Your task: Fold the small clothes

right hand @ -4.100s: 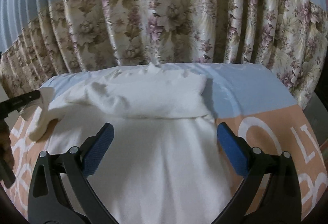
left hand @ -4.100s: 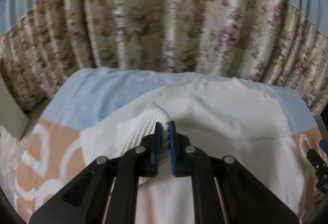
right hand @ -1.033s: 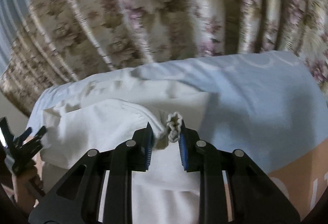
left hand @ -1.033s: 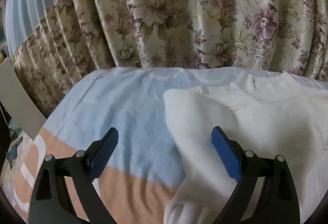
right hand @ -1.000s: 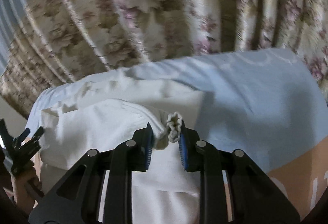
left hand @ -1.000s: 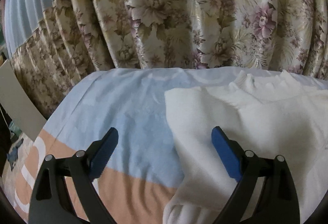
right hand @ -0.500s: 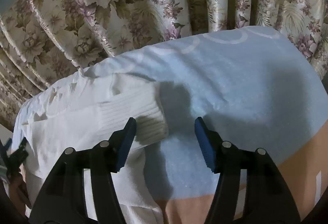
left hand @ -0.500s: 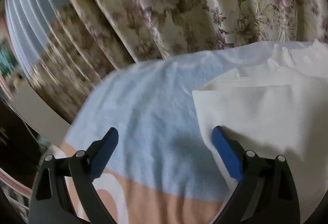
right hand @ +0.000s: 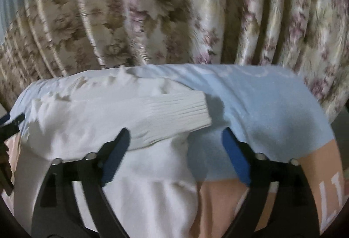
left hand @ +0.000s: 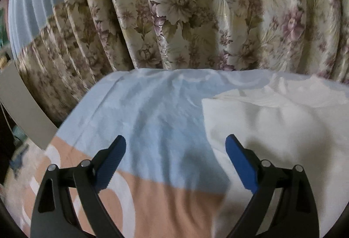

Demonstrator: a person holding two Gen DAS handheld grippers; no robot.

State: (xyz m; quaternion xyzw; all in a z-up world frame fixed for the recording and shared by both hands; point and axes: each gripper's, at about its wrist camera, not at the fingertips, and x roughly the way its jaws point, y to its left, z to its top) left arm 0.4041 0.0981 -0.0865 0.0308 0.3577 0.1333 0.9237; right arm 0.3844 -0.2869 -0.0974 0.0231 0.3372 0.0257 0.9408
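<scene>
A small white knit sweater (right hand: pixel 113 120) lies on a bed cover that is light blue at the far end and peach nearer me. Both sleeves lie folded in across its body. The right sleeve's ribbed cuff (right hand: pixel 183 111) rests on top, just beyond my right gripper (right hand: pixel 175 140), which is open and empty above the sweater's right edge. In the left wrist view the sweater (left hand: pixel 279 129) fills the right side. My left gripper (left hand: pixel 175 146) is open and empty, its right finger over the sweater's folded left edge, its left finger over bare cover.
A floral curtain (left hand: pixel 196 20) hangs close behind the far edge of the bed cover (left hand: pixel 152 111). A grey board (left hand: pixel 21 105) leans at the far left. The left gripper's tip (right hand: pixel 11 122) shows at the left edge of the right wrist view. White lettering (right hand: pixel 329 201) marks the peach part.
My right gripper opened and let go of the right sleeve's cuff, which now lies on the sweater, then drew back. My left gripper stayed open and shifted slightly by the sweater's left edge.
</scene>
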